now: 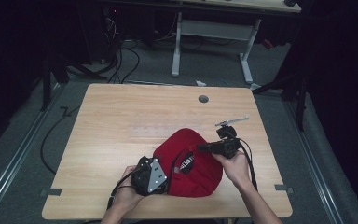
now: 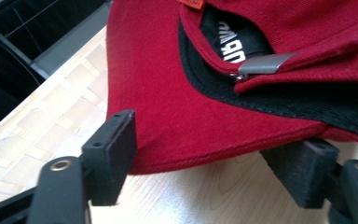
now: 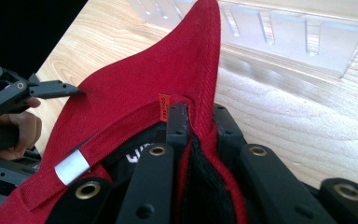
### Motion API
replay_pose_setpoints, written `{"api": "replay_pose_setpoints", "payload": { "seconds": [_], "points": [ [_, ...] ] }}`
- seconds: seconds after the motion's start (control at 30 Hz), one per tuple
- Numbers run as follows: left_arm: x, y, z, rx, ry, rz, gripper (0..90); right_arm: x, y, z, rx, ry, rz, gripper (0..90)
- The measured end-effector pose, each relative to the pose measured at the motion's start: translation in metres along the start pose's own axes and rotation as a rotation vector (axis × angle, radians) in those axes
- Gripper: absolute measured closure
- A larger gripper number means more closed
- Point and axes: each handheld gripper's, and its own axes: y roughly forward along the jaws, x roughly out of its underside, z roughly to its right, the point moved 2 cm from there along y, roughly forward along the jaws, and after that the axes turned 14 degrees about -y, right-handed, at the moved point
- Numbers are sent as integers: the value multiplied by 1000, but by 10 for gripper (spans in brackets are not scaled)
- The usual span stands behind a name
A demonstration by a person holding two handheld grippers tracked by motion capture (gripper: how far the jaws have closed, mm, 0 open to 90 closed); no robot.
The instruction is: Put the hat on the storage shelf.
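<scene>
A red cap (image 1: 191,163) with a black inner band lies on the wooden table (image 1: 121,116), near its front edge. My left gripper (image 1: 164,179) is at the cap's near-left side. In the left gripper view it (image 2: 209,154) is open, its jaws wide apart on either side of the cap's (image 2: 168,93) curved edge. My right gripper (image 1: 199,148) comes in from the right. It (image 3: 198,116) is shut on the cap's (image 3: 144,84) rim by the orange tag (image 3: 163,107), lifting the fabric. The metal strap buckle (image 2: 265,65) lies at the back opening.
A clear slotted plastic rack (image 3: 279,37) lies on the table beyond the cap. A grey round cable port (image 1: 203,99) sits near the far edge. Past the table stand a white desk frame (image 1: 212,32) and floor cables (image 1: 121,60).
</scene>
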Motion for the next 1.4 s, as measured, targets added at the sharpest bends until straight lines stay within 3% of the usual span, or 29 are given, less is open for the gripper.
{"api": "replay_pose_setpoints", "payload": {
  "seconds": [0.23, 0.47, 0.77, 0.9, 1.0, 1.07, 1.13, 1.27, 1.4],
  "points": [
    [1, -1, 0, 11, -3, -8, 391, 0, 4, -2, -1, -4, -16, 807],
    [-6, -6, 1, 17, 11, -6, 502, 0, 2, -5, -25, -5, -10, 804],
    [-4, -6, -1, 12, 10, -31, 624, 4, 5, -2, -60, 8, -13, 798],
    [-2, -8, 2, 29, 46, -53, 708, 5, 3, 0, -73, 10, -1, 796],
    [-2, -9, 3, 43, 43, -63, 758, 5, 4, 1, -77, 15, 9, 790],
    [-3, -11, 5, 80, 22, -74, 799, 5, 4, 2, -81, 18, 10, 780],
    [-2, -11, 9, 95, 34, -79, 825, 5, 4, 3, -89, 13, 24, 774],
    [-5, -14, 12, 128, 31, -87, 851, 4, 3, 4, -110, 26, 47, 724],
    [-4, -16, 12, 134, 22, -102, 859, 1, -3, 6, -136, 41, 121, 572]
  ]
}}
